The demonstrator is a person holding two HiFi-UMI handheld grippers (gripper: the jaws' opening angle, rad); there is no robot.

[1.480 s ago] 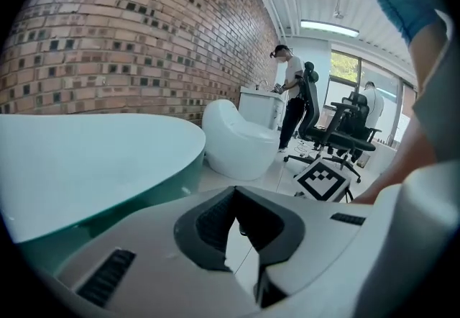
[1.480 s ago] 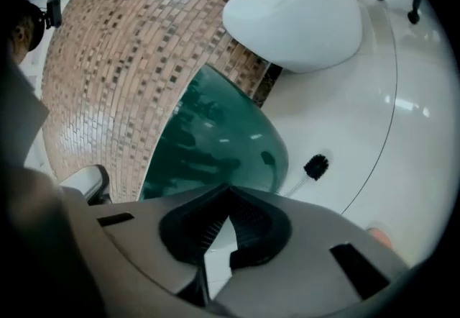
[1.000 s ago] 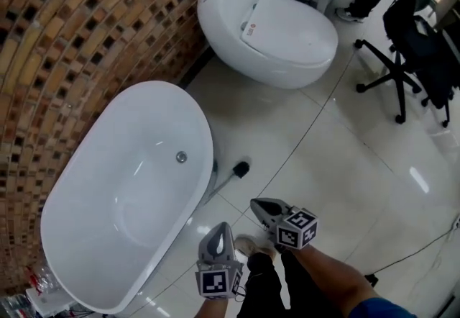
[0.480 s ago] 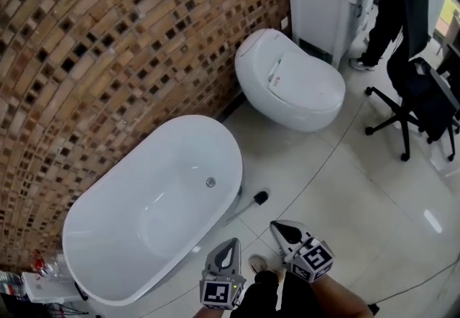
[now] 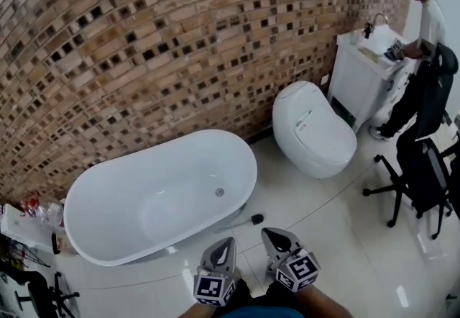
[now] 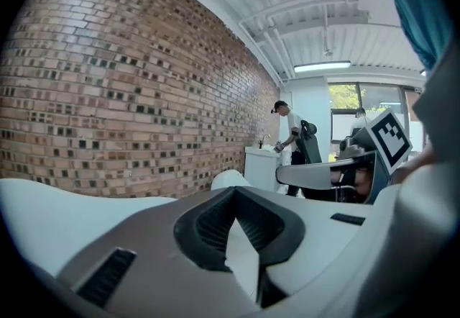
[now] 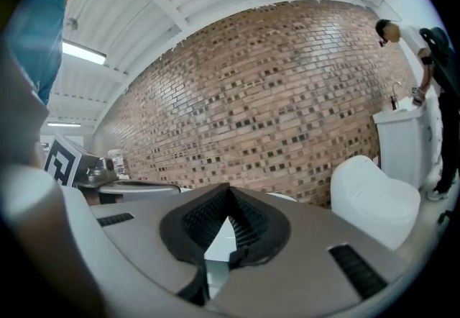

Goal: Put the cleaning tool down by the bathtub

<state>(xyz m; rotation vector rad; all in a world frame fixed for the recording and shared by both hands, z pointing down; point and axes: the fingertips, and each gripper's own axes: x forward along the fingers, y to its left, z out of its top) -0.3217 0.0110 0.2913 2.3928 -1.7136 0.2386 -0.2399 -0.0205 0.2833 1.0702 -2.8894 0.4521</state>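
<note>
I hold my left gripper (image 5: 227,243) and right gripper (image 5: 273,234) side by side low in front of me, close but not touching, tips pointing forward and about level. Both have their jaws pressed together on nothing. My forearms (image 5: 327,306) barely show at the head view's bottom edge, seemingly tucked close to my body.

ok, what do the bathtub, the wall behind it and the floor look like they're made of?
Bathtub: glossy white, likely acrylic or enamelled; smooth moulded shell with soft highlights.
Wall: matte brick or brick-look tile, brown with dark inset squares, visible joints.
Floor: polished pale tile; grout lines and reflections.
</note>
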